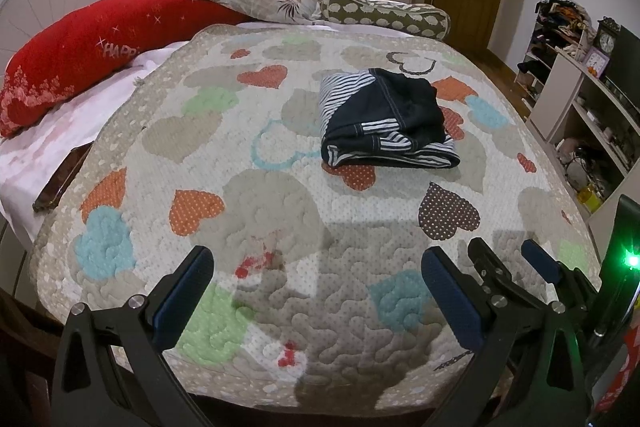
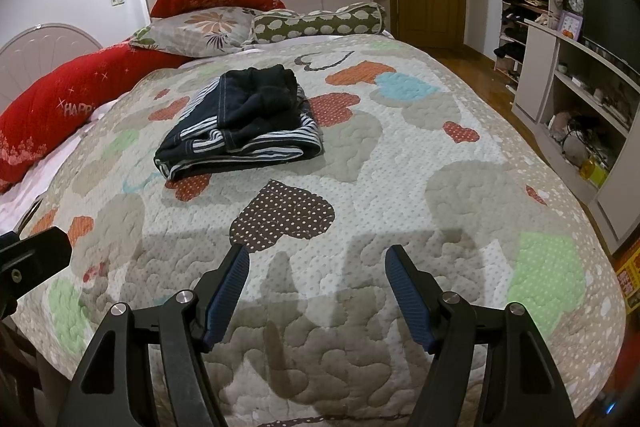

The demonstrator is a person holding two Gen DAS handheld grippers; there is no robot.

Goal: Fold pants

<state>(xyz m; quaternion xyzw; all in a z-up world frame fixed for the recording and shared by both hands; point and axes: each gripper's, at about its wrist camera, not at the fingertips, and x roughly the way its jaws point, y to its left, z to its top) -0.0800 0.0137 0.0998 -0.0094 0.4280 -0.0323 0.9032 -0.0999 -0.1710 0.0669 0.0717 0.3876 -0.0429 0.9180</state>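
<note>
My left gripper (image 1: 318,291) and right gripper (image 2: 316,285) both spread apart, empty, over quilt (image 2: 400,155) near edge. Folded pants (image 2: 240,123) mid-bed, well apart; bare quilt between.

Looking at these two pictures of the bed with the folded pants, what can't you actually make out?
- Underside and inner layers of the pants: covered by their own top fold, both views.
- Red pillow lettering: only "HAPP" readable, the rest lost in folds.
- Dark flat object at the quilt's left edge: half tucked under the quilt, left view.
- Shelf contents: too small, distorted.
</note>
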